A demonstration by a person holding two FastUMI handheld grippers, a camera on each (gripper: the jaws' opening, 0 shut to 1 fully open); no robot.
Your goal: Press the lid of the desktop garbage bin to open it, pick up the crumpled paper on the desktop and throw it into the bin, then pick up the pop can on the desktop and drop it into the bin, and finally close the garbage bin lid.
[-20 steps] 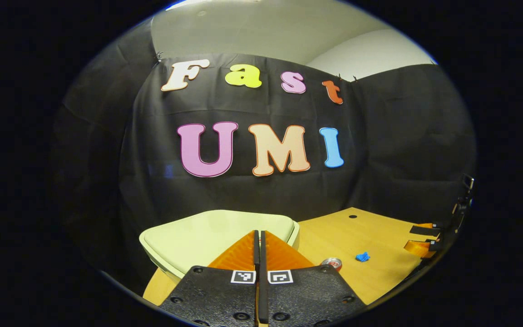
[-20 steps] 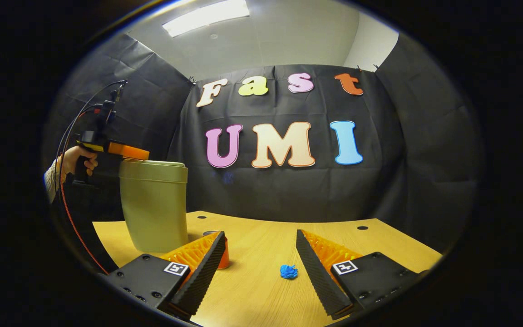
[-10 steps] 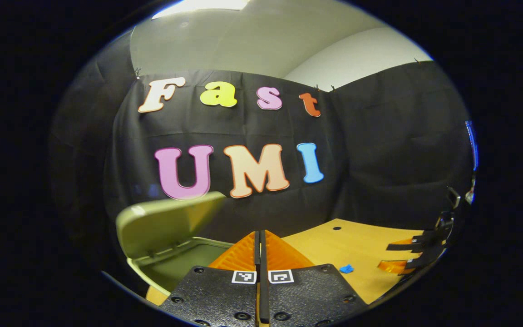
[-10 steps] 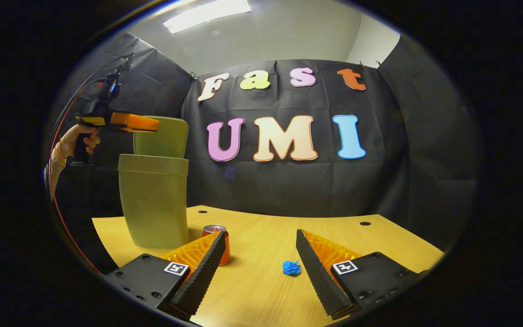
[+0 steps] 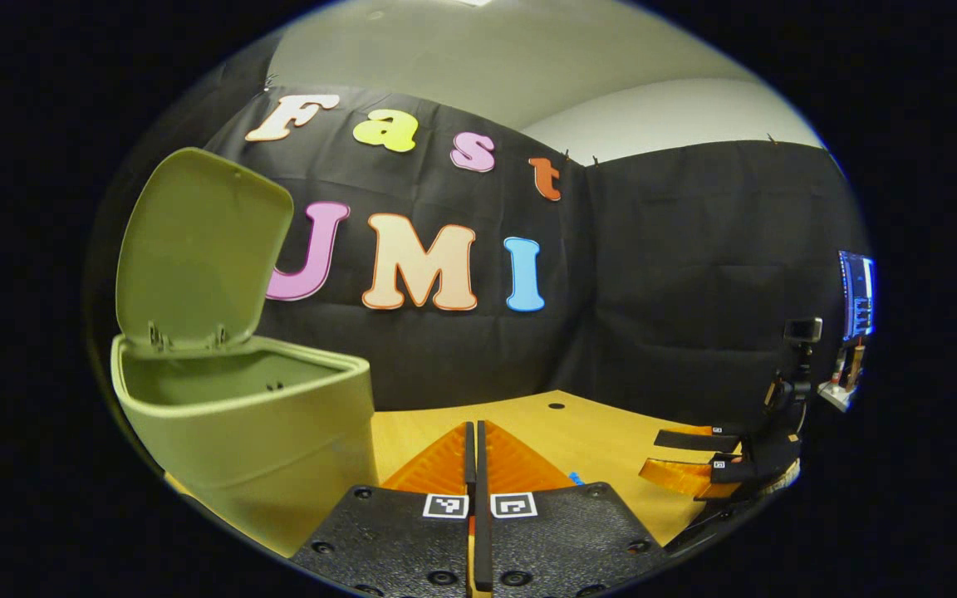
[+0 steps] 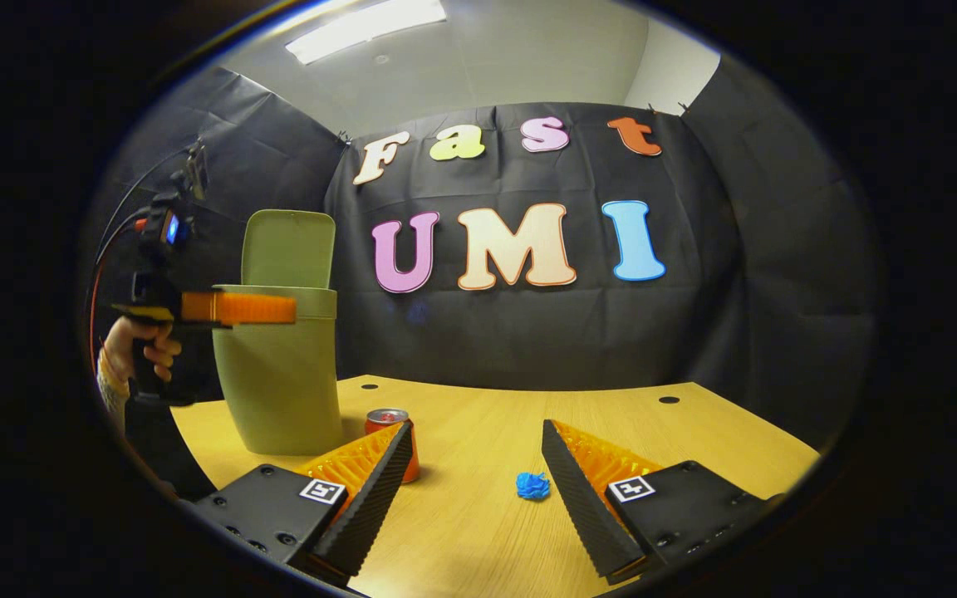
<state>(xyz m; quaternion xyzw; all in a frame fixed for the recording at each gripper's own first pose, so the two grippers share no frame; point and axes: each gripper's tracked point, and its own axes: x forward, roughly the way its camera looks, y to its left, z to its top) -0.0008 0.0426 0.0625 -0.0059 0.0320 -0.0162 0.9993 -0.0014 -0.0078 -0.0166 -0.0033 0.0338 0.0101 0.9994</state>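
Change: the lid (image 5: pixel 200 249) is now standing fully upright where it was half raised half a second ago, and the left gripper (image 5: pixel 475 440) is sitting lower, level with the bin's rim rather than above it.
Left gripper: its two fingers are pressing flat together, holding nothing; in the right gripper view it (image 6: pixel 233 308) is hanging beside the bin's upper front edge, a hand (image 6: pixel 139 349) gripping its handle.
Right gripper: (image 6: pixel 473 461) its jaws are gaping wide over the desktop (image 6: pixel 487 531), gripping nothing.
Crumpled paper: the blue ball (image 6: pixel 532 486) is lying on the desktop between the right fingers, nearer the right-hand one, touching neither.
Pop can: (image 6: pixel 388 419) it is standing upright just behind the left-hand finger, near the bin's base.
Garbage bin: (image 6: pixel 279 382) it is standing open at the desktop's left rear.
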